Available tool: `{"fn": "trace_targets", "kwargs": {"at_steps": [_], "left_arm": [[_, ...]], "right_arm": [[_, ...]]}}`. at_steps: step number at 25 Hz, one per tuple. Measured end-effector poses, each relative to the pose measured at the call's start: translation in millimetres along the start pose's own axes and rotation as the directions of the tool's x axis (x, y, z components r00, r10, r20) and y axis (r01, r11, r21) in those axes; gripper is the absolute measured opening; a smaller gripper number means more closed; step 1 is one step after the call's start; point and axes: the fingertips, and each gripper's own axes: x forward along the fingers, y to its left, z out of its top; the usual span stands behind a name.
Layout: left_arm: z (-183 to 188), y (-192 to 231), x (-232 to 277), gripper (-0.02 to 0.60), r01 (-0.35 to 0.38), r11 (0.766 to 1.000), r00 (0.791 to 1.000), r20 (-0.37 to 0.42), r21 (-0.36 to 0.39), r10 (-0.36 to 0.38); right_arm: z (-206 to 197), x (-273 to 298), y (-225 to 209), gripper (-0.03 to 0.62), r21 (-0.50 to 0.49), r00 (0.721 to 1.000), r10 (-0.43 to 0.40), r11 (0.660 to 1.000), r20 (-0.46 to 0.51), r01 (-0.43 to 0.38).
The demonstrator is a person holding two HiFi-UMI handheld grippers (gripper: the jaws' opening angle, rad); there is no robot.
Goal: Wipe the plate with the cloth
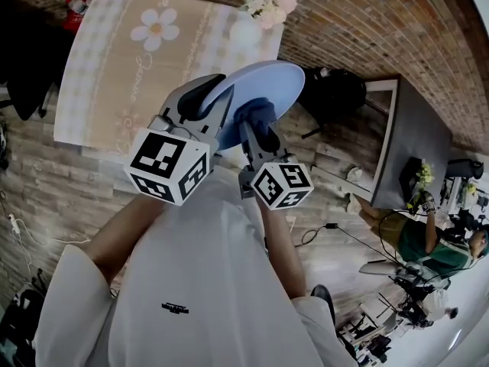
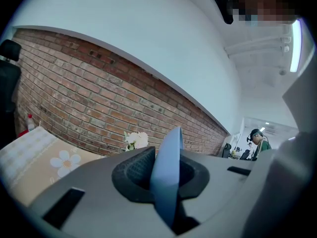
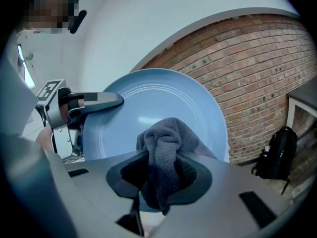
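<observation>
A light blue plate (image 1: 263,90) is held up in the air, off the table, tilted on edge. My left gripper (image 1: 216,112) is shut on its rim; in the left gripper view the plate (image 2: 166,175) shows edge-on between the jaws. My right gripper (image 1: 258,127) is shut on a dark blue-grey cloth (image 3: 163,155), and the cloth presses against the plate's face (image 3: 158,108). The left gripper (image 3: 86,100) shows at the plate's left rim in the right gripper view.
Below lies a table with a beige flowered cloth (image 1: 145,52) and a white vase of flowers (image 1: 256,17) at its far edge. A dark desk (image 1: 412,140) and a black backpack (image 1: 336,90) stand to the right. A person (image 1: 428,239) sits far right.
</observation>
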Motion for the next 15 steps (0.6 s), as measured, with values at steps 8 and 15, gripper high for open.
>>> {"fn": "trace_targets", "kwargs": {"at_steps": [8, 15], "left_arm": [[-7.7, -0.8, 1.2, 0.049, 0.024, 0.999, 0.999, -0.032, 0.033, -0.023], [-23.9, -17.0, 0.4, 0.048, 0.073, 0.995, 0.995, -0.074, 0.063, -0.069]], "right_arm": [[-6.4, 1.5, 30.3, 0.126, -0.032, 0.995, 0.089, 0.995, -0.037, -0.090], [15.7, -11.0, 43.7, 0.126, -0.152, 0.991, 0.135, 0.979, -0.015, -0.136]]}}
